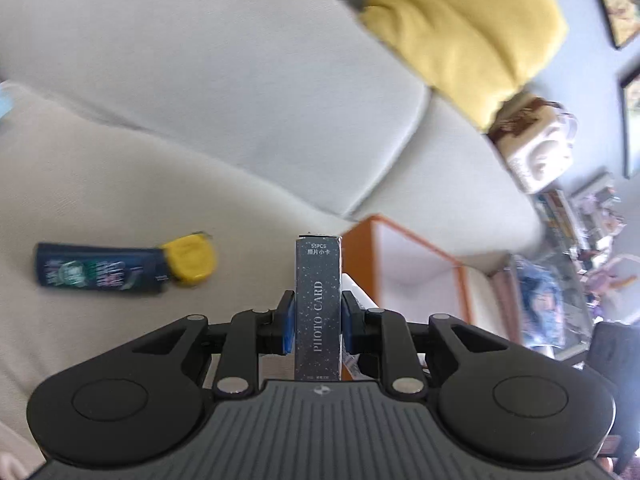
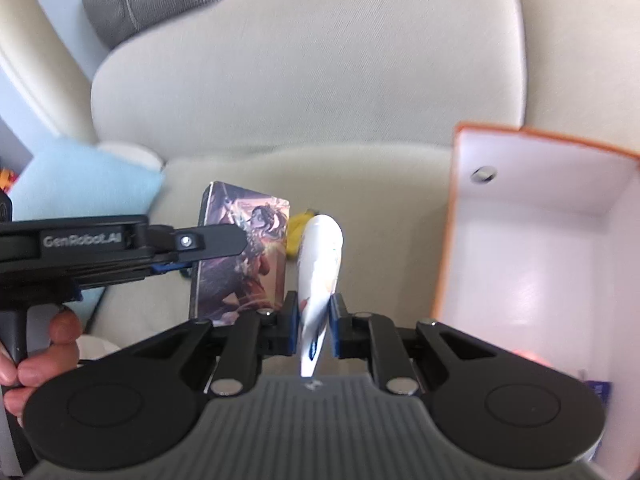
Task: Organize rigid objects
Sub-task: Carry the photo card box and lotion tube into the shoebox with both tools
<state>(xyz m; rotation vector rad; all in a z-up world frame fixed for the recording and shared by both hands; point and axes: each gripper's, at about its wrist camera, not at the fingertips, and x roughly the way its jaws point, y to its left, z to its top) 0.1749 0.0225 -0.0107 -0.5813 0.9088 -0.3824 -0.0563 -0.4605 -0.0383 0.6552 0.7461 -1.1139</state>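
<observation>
Left tool point(image 1: 318, 326) clamped on upright photo card box point(image 1: 319, 304), long axis forward.

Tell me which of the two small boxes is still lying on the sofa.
The dark blue-green box, lying flat beside the yellow tape measure. The other, the photo card box, is clamped in the left gripper.

Bright, even daylight; soft shadows. Motion blur smears the sofa point(image 1: 200, 80) cushions and everything around them; fisheye bending at frame edges. Glare whitens the orange-rimmed box point(image 2: 540, 260) interior.
</observation>
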